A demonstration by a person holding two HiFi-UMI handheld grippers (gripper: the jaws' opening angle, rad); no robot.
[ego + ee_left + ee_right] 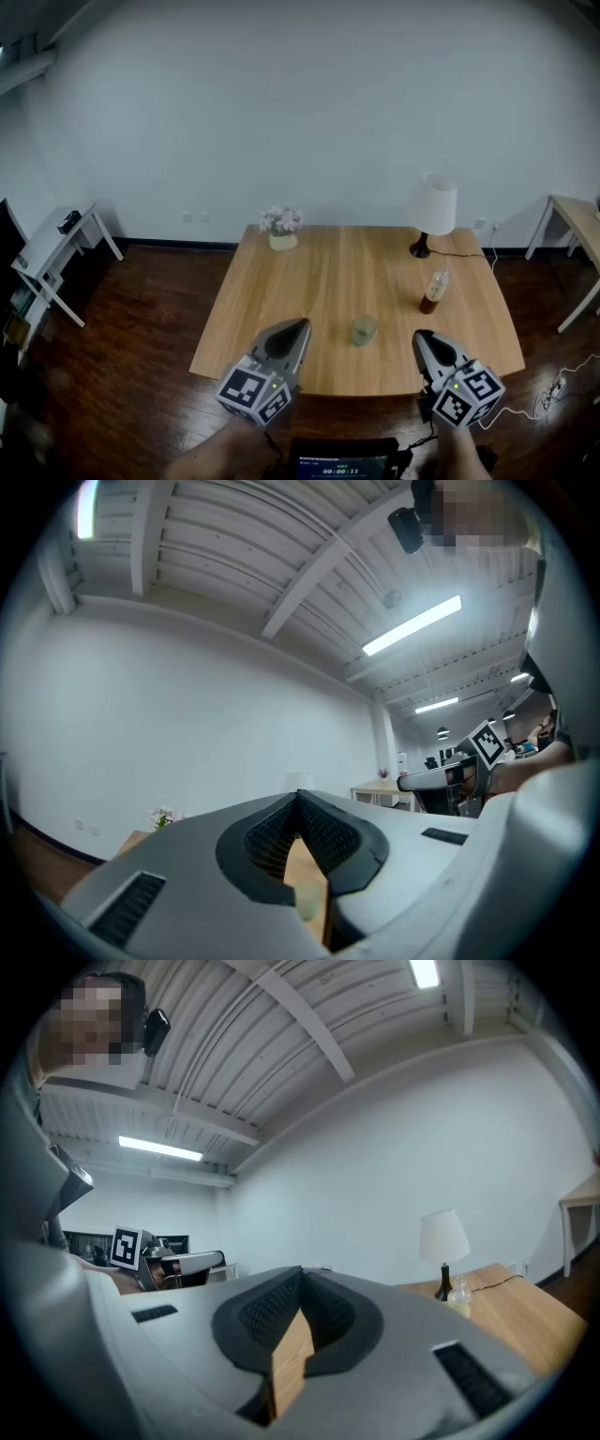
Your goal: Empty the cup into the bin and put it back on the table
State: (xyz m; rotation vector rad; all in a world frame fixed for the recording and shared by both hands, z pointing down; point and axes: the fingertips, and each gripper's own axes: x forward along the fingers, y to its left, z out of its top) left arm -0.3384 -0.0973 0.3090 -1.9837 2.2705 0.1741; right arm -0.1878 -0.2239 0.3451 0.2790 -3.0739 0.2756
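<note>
Greenish see-through cup (364,329) stands upright on the light wooden table (328,272), close to the near edge and untouched. It sits between our two grippers, about level with their tips. It lies to the right of our left gripper (298,326) and to the left of our right gripper (422,336). The gaps look about equal, so we can't call one hand nearer. Its long axis is vertical, so we judge a side-on grasp round the wall would suit, with the jaws coming in level.

Both grippers are closed and empty. In the left gripper view the pads meet at the tip, with only table wood showing in the slot beneath. The right gripper view shows the same. Either one must open before it can take the cup.

Farther back on the table are a small pot of flowers (281,227), a white-shaded lamp (431,211) with its cord trailing off the right side, and a bottle (434,292) of brown liquid. The bottle is the nearest of these to the cup, back and to its right, though well apart from it.

Around the table we see a dark wood floor (141,319), a plain white wall, a white side table (56,248) on the left and another desk (574,217) on the right. No view shows the bin, so we judge it must be found before the pour.
</note>
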